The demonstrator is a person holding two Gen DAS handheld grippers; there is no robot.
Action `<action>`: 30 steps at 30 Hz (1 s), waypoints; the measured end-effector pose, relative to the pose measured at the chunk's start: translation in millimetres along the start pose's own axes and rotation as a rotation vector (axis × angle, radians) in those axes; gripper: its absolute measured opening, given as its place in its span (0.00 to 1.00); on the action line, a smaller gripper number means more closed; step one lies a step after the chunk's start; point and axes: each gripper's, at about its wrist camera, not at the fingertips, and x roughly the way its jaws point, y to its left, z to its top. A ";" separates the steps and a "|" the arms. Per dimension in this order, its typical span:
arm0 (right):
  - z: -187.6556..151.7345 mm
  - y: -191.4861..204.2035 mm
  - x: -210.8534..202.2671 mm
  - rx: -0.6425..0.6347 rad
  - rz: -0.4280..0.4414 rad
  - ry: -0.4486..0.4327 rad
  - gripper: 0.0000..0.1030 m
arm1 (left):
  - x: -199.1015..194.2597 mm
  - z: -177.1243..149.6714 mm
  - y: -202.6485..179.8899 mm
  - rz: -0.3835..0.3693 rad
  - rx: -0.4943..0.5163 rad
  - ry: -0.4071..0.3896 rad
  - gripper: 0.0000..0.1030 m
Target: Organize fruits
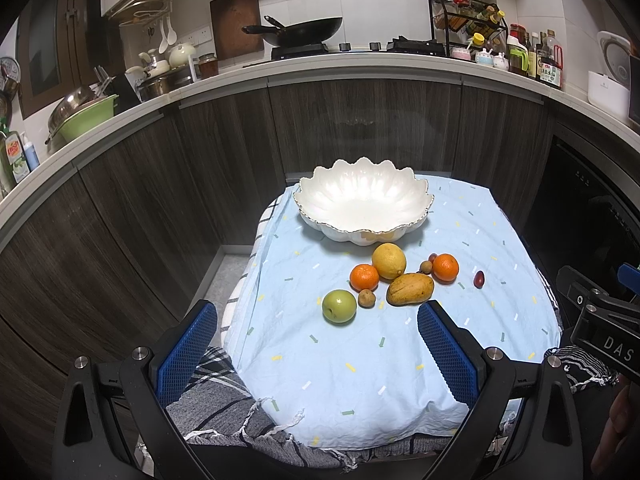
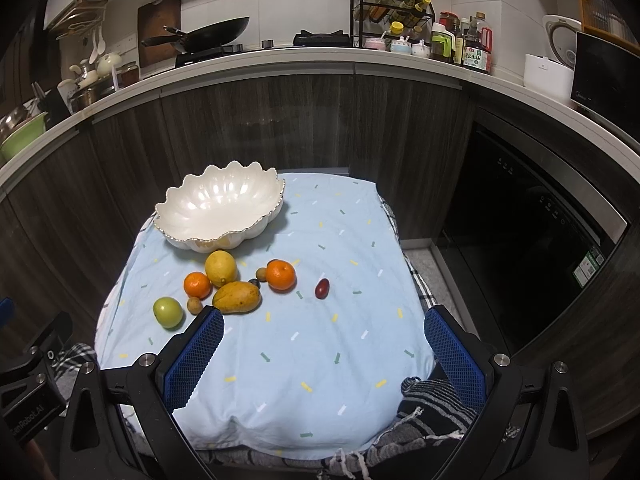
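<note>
Your left gripper [image 1: 318, 344] hangs above the near edge of the pale blue cloth [image 1: 360, 360], jaws spread wide, nothing between the blue pads [image 1: 186, 348]. Your right gripper [image 2: 324, 348] hangs the same way: jaws wide apart, empty, over the near right part of the cloth.

Fruits sit in a loose cluster mid-cloth, just near of the bowl [image 1: 362, 204]. The bowl is white, glossy, with a scalloped petal-shaped rim edged in a darker line; it stands at the far left of the cloth and looks empty inside.

Fruit notes:
- lemon [image 1: 389, 261]: yellow, oval, closest to the bowl, a yellow reflection showing on the bowl wall.
- left mandarin [image 1: 364, 277]: bright orange, round, touching or nearly touching the lemon's left side.
- mango [image 1: 410, 289]: yellow-orange with brown streaks, lying lengthwise just near of the lemon.
- right mandarin [image 1: 445, 267]: orange, round, right of the mango.
- green apple [image 1: 339, 306]: pale green, smooth, nearest fruit on the left.
- small brown fruit [image 1: 366, 298]: dull tan, round, between the apple and the mango.
- dark red fruit [image 1: 479, 278]: small, oval, glossy, alone to the right, apart from the cluster.
- Two more small round fruits [image 1: 425, 267] sit beside the right mandarin; kind unclear.
</note>
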 end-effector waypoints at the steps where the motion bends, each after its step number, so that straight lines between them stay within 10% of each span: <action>1: 0.0 0.0 0.1 0.000 0.000 0.001 0.99 | 0.0 -0.2 0.1 0.000 0.000 0.000 0.99; 30: 7.8 11.5 21.2 -0.027 -0.020 0.012 0.99 | 19.9 4.5 6.9 -0.006 0.009 0.014 0.99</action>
